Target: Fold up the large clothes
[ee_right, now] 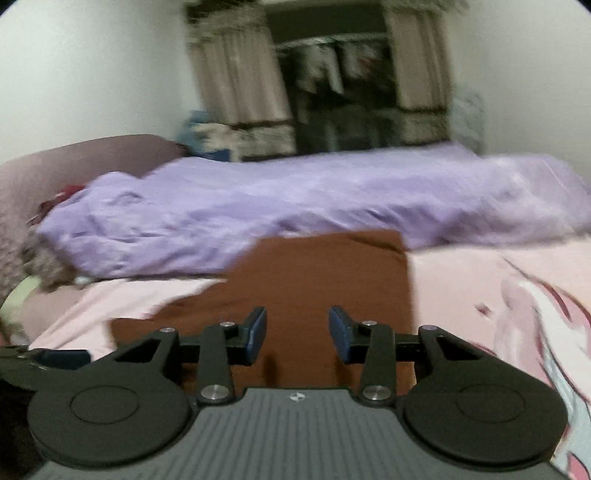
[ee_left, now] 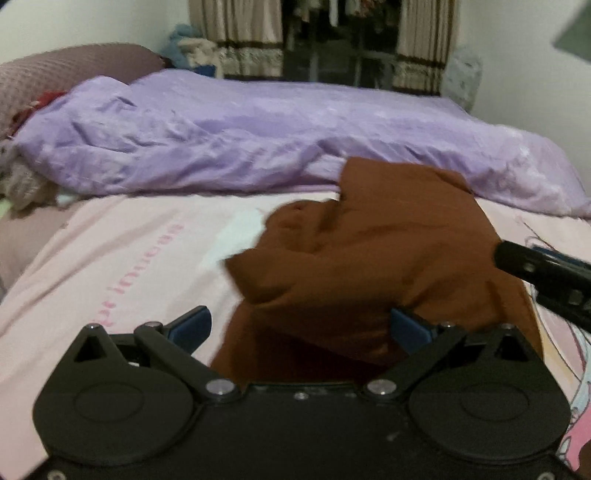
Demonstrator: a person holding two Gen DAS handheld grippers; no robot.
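A brown garment (ee_left: 373, 251) lies on the pink bed sheet (ee_left: 110, 251). In the left wrist view it is bunched and rumpled just beyond my left gripper (ee_left: 301, 326), whose jaws are wide open over its near edge. The right gripper's fingers (ee_left: 535, 266) reach in from the right at the garment's edge. In the right wrist view the brown garment (ee_right: 325, 273) looks flatter, with a straight far edge. My right gripper (ee_right: 297, 334) is open just above its near part. The left gripper's finger (ee_right: 55, 356) shows at the left edge.
A crumpled purple duvet (ee_left: 258, 136) lies across the bed behind the garment. A mauve pillow (ee_left: 55, 74) sits at the far left. Curtains (ee_left: 236, 33) and a dark wardrobe opening stand against the back wall. The sheet has a printed cartoon figure (ee_right: 535, 314) at right.
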